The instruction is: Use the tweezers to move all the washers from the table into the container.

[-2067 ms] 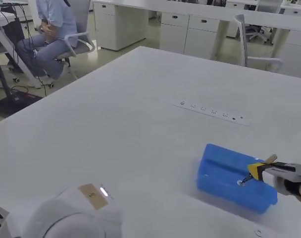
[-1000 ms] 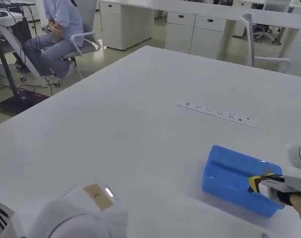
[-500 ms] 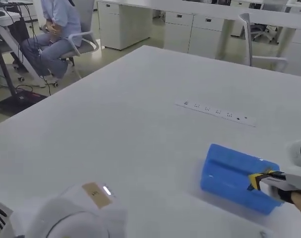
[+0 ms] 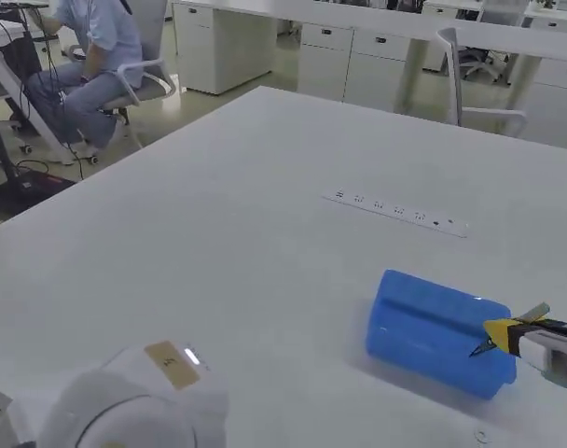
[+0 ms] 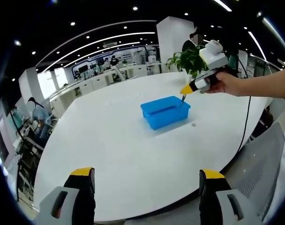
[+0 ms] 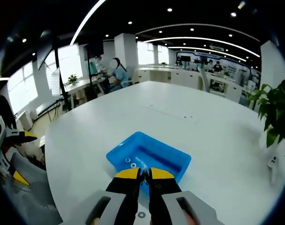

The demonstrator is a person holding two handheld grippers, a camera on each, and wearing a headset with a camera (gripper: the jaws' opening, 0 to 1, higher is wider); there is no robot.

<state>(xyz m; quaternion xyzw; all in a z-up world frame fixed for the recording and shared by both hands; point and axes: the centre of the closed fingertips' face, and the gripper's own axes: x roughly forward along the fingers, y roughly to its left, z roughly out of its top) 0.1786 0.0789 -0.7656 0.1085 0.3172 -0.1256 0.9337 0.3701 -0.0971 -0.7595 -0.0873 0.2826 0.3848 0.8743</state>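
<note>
Right gripper view: my right gripper (image 6: 145, 171) is clamped on the tweezers (image 4: 479, 348), whose fine tips suit thin parts, above the blue container's (image 6: 168, 147) near rim. Two washers (image 6: 127, 160) lie inside; another washer (image 6: 141, 214) waits on the bench (image 6: 86, 126) just outside. Unneeded, my left gripper (image 5: 146, 172) hangs jaws apart, well clear.

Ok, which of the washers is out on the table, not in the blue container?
The lone washer lying on the white table, just outside the blue container. The two other washers showing lie inside it.
</note>
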